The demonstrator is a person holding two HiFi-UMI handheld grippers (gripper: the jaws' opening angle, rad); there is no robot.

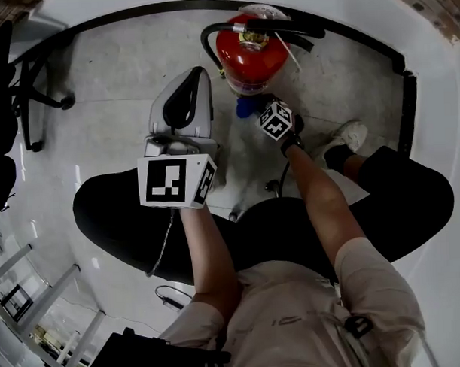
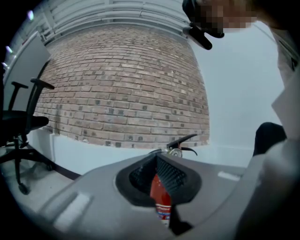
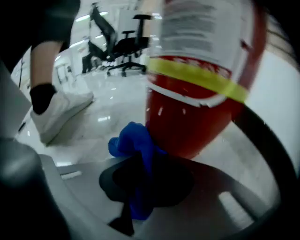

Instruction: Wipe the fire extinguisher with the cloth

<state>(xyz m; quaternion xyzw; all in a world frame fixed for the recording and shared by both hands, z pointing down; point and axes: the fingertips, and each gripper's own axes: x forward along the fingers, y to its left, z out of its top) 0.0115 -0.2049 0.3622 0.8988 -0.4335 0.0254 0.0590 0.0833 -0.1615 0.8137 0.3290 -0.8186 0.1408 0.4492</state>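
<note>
1. While it is held up over the floor (image 1: 120, 70) at the left, the left gripper (image 2: 157, 160) is seen with its jaws drawn together at the tips, nothing caught between them.
2. Next along, the red fire extinguisher (image 1: 246, 54) is stood upright on that pale floor.
3. Low against its body, the blue cloth (image 3: 133, 140) is pressed in a bunch.
4. That cloth is clamped tight by the right gripper (image 3: 143, 165).

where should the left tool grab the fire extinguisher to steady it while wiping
Take the carry handle on top of the fire extinguisher, coming from above with the left tool. It stands upright, its red body looks too wide for the jaws, and the right tool holds the blue cloth low against it.
</note>
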